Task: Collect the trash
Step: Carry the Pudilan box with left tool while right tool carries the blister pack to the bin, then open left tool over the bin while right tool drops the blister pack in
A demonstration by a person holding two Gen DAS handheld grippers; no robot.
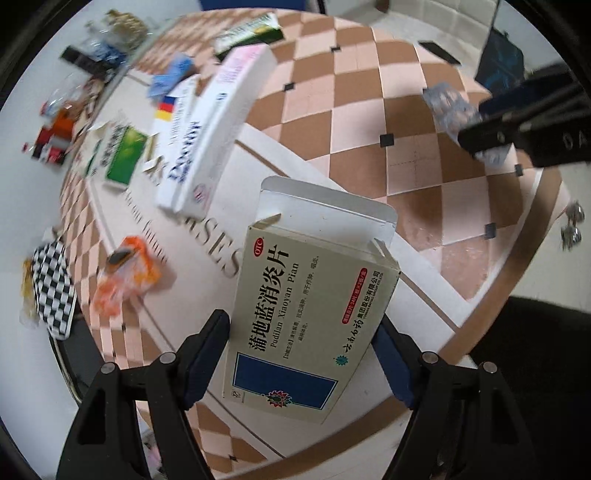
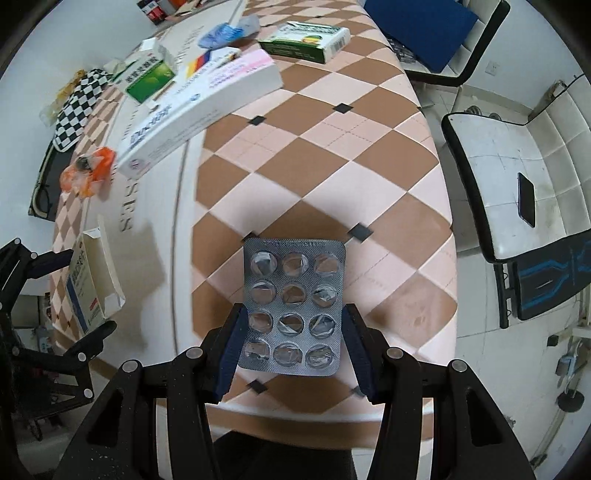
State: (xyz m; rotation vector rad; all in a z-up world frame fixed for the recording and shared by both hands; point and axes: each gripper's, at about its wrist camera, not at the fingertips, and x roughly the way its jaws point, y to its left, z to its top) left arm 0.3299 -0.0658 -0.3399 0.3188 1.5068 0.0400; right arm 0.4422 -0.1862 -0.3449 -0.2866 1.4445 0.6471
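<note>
My left gripper is shut on an opened beige medicine box with Chinese print and a blue panel, held above the checkered table. The box also shows in the right wrist view at the far left. My right gripper is shut on an empty silver blister pack, held above the table's near edge. The pack and the right gripper show in the left wrist view at the upper right.
On the checkered tablecloth lie a long white box, a green-and-white box, a green box, blue wrappers and an orange wrapper. A checkered pouch lies at the left. A chair with a phone stands right.
</note>
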